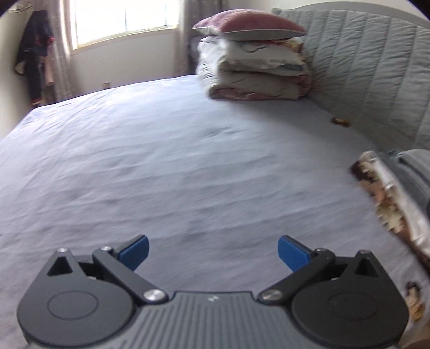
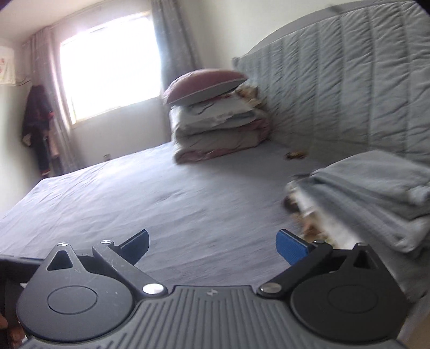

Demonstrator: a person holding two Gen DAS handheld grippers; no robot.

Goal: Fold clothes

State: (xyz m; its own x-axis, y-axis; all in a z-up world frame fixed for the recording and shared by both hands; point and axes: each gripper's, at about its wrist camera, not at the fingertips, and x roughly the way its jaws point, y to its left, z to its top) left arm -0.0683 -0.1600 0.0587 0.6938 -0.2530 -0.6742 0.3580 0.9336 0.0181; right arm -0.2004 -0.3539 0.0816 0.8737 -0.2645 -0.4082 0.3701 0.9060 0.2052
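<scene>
The left gripper (image 1: 213, 251) hangs over the bed (image 1: 161, 150), and its jaws are wide with nothing between them. The right gripper (image 2: 212, 247) is over the bed (image 2: 161, 188) too, and its jaws are also wide and hold nothing. The bed has a smooth pale blue sheet. The folded clothes (image 2: 376, 193) sit in a pile on the bed, near the padded gray headboard (image 2: 349, 80). The pile has gray folded cloth on top and a piece with a brown and white pattern under it. In the left view only the edge of this pile (image 1: 389, 196) shows. Farther along the headboard (image 1: 376, 67) is a stack of folded blankets (image 1: 255, 72) with a dark pink pillow (image 1: 247, 24) on top. The right view shows the same blankets (image 2: 220, 134) and pillow (image 2: 204, 84). A small brown thing (image 1: 340, 121) lies on the sheet close to the headboard, between the blankets and the clothes; it is too small to tell what it is. Past the bed, away from the headboard, is a bright window (image 2: 107, 69) with curtains. Dark clothes (image 2: 37, 120) hang on the wall beside the window. Both views are a bit blurry.
</scene>
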